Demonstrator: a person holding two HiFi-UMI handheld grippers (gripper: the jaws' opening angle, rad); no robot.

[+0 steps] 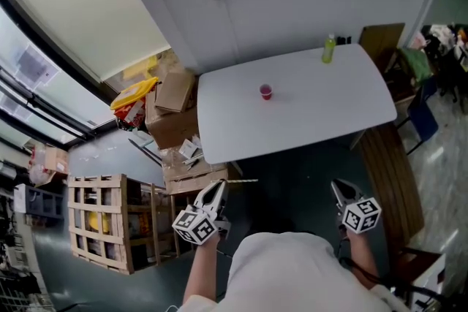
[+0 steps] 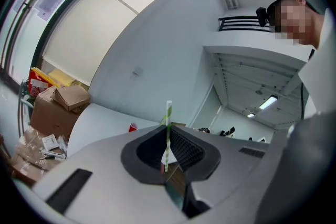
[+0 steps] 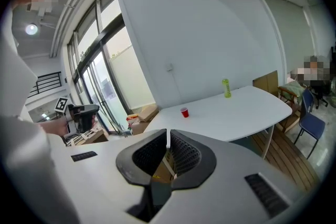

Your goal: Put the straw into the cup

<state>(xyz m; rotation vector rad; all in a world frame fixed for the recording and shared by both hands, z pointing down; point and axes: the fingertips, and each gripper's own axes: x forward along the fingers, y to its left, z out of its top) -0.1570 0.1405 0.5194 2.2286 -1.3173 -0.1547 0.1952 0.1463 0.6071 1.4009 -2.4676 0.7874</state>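
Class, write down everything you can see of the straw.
The straw is thin, paper-looking, white with green stripes. The left gripper is shut on its lower part, fingers either side; its top end pokes beyond them. In the head view it juts sideways, short of the table and apart from the red cup.

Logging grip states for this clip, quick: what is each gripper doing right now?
Left gripper: closed on the striped straw.
Right gripper: closed, nothing seen between its jaws.
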